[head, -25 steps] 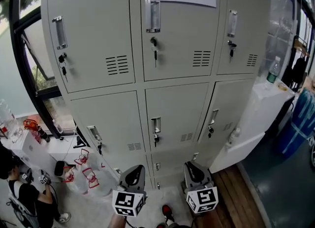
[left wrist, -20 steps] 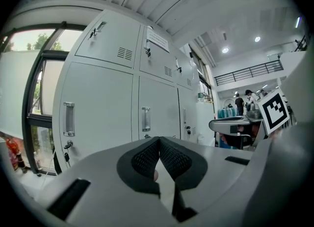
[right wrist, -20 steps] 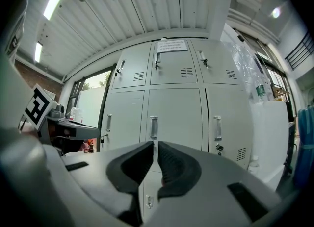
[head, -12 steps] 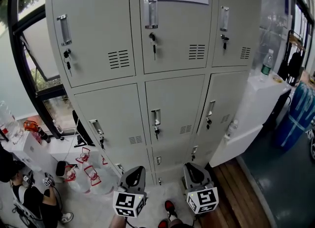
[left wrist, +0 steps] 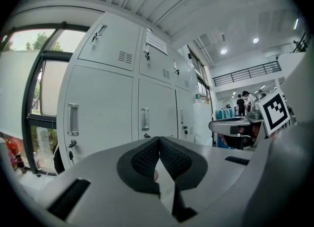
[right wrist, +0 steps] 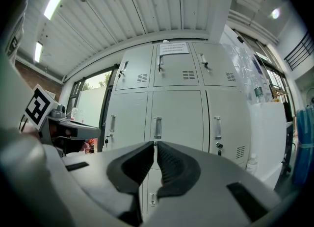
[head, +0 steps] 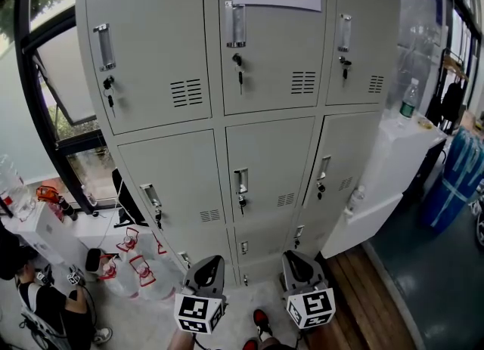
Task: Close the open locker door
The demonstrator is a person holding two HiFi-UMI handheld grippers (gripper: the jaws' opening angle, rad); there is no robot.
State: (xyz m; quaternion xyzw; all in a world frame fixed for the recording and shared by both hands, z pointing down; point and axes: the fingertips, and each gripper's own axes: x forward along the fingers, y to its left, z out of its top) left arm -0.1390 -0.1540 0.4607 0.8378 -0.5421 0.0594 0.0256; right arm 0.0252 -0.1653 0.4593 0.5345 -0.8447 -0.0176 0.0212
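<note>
A grey bank of lockers fills the head view, three columns wide, with keys hanging in several locks. Every door in view looks flush with its frame; I cannot tell which one is ajar. The middle-row centre door faces me. My left gripper and right gripper hang low in front of the bottom row, apart from the doors. Both are shut with nothing between the pads. The left gripper's tips meet in the left gripper view. In the right gripper view the right gripper points at the centre column.
A white cabinet stands against the lockers' right side with a green-capped bottle on it. Blue bins stand farther right. At the lower left are a seated person, a white table and red-handled bags.
The head view has swung a little, so the lockers sit more squarely and slightly closer. Both grippers keep their places and stay shut.
</note>
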